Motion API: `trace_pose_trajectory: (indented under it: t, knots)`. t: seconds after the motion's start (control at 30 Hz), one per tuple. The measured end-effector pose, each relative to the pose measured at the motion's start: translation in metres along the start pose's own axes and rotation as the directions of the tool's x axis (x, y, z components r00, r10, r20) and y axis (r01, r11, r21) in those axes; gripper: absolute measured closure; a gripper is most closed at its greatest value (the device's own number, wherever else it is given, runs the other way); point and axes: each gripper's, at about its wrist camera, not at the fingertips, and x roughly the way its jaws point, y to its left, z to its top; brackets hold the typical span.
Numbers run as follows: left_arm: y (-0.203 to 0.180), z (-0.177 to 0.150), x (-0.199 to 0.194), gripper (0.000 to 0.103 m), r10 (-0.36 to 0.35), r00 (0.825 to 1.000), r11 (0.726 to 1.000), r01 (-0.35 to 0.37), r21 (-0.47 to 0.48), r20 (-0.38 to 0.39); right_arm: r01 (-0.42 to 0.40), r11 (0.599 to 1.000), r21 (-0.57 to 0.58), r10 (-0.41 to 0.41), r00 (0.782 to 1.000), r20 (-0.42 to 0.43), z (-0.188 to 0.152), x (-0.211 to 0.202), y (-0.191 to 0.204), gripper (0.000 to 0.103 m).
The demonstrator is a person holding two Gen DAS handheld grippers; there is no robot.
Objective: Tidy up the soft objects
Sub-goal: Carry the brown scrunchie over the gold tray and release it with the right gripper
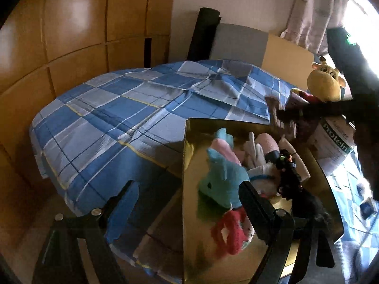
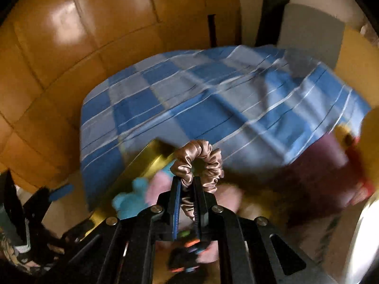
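Note:
My right gripper (image 2: 187, 181) is shut on a brown satin scrunchie (image 2: 201, 163), which hangs over the gold box (image 2: 144, 163). In the left wrist view that gripper (image 1: 281, 114) is a blurred black bar above the far rim of the gold box (image 1: 189, 156), with the scrunchie (image 1: 272, 108) at its tip. Inside the box lie a blue dolphin plush (image 1: 222, 175), pink and white soft things (image 1: 265, 142), a black fuzzy item (image 1: 289, 175) and a red knitted piece (image 1: 229, 232). My left gripper (image 1: 187, 187) stands open at the box's near left corner, holding nothing.
The box sits on a bed with a blue checked sheet (image 1: 113, 123). A yellow giraffe plush (image 1: 324, 80) and a white protein tub (image 1: 336, 142) stand to the right of the box. Wooden wardrobe doors (image 1: 71, 35) line the left side, and a curtain (image 1: 312, 11) hangs at the back right.

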Motion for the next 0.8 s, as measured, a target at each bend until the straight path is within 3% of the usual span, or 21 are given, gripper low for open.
trace_pose_trajectory:
  t: [0.1, 0.27, 0.8]
  knots:
    - [0.002, -0.001, -0.001, 0.01, 0.022, 1.0, 1.0, -0.022, -0.003, 0.003, -0.027, 1.0, 0.011, 0.027, 1.0, -0.016, -0.022, 0.007, 0.012, 0.095]
    - [0.003, -0.002, -0.003, 0.01, 0.03, 1.0, 0.999, -0.03, -0.011, 0.008, -0.046, 0.998, 0.051, 0.048, 0.998, -0.036, -0.055, 0.011, 0.022, 0.095]
    - [-0.019, -0.006, -0.015, 0.01, 0.017, 1.0, 0.998, -0.018, 0.057, 0.026, 0.073, 0.994, 0.085, -0.065, 0.993, -0.095, -0.137, 0.024, 0.043, 0.095]
